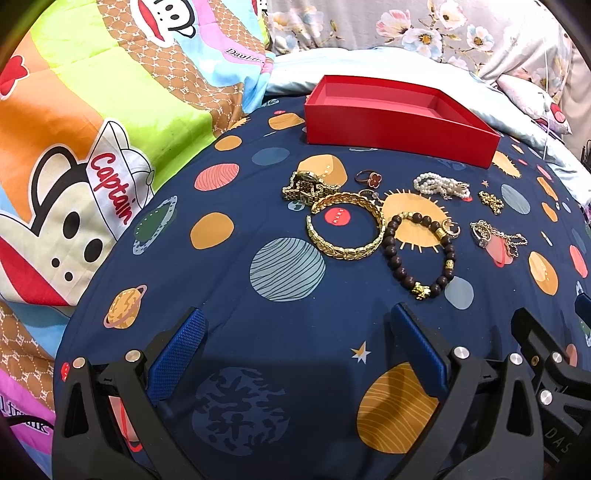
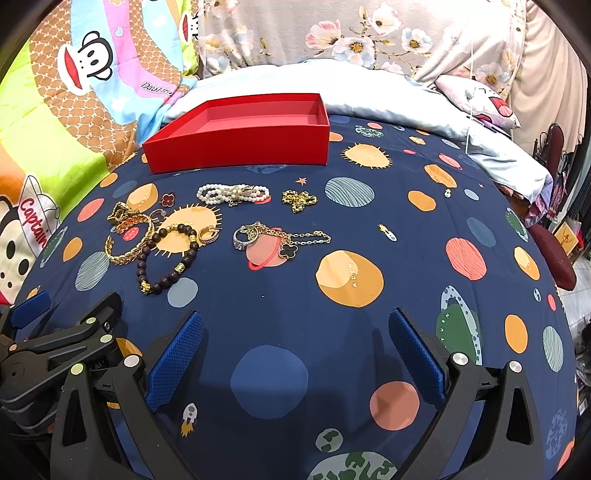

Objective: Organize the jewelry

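Observation:
An empty red box (image 1: 399,122) (image 2: 236,142) sits at the far side of a navy planet-print sheet (image 1: 258,206). In front of it lie a gold watch (image 1: 308,186), a gold link bracelet (image 1: 345,227) (image 2: 129,240), a dark bead bracelet (image 1: 419,254) (image 2: 168,258), a red clover ring (image 1: 365,177), a pearl bracelet (image 1: 441,186) (image 2: 232,194), a small gold chain (image 1: 491,201) (image 2: 299,199) and a silver ring with a clover chain (image 2: 280,238). My left gripper (image 1: 301,332) and right gripper (image 2: 295,334) stand open and empty, short of the jewelry.
A colourful cartoon-monkey quilt (image 1: 92,129) lies to the left. A pale blue pillow (image 2: 369,85) and floral fabric (image 2: 332,33) are behind the box. The left gripper's body (image 2: 59,343) shows at the lower left of the right wrist view. Clutter stands off the bed's right edge.

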Tool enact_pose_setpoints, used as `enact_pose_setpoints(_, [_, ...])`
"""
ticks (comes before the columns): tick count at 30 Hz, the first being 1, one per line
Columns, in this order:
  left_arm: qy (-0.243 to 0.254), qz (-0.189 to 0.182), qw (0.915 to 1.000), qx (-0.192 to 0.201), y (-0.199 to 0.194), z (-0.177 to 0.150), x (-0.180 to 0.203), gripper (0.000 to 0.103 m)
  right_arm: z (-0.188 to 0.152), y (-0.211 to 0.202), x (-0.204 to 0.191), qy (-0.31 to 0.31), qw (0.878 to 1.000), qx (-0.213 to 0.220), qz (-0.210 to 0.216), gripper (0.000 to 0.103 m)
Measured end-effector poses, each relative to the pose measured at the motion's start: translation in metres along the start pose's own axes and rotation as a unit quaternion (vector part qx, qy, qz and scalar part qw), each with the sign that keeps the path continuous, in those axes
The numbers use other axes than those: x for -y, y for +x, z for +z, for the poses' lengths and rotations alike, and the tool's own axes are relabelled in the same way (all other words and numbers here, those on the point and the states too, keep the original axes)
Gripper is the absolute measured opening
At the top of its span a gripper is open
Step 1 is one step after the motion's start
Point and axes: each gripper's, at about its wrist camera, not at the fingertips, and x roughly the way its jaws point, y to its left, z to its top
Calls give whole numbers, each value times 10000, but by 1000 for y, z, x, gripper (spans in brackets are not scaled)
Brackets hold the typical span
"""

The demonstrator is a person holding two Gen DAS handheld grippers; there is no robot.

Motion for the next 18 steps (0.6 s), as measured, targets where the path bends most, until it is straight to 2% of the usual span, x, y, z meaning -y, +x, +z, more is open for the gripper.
enact_pose_setpoints(18, [5,-40,10000,15,-1,-1,1,97,1,1,2,16,10000,-3,9,98])
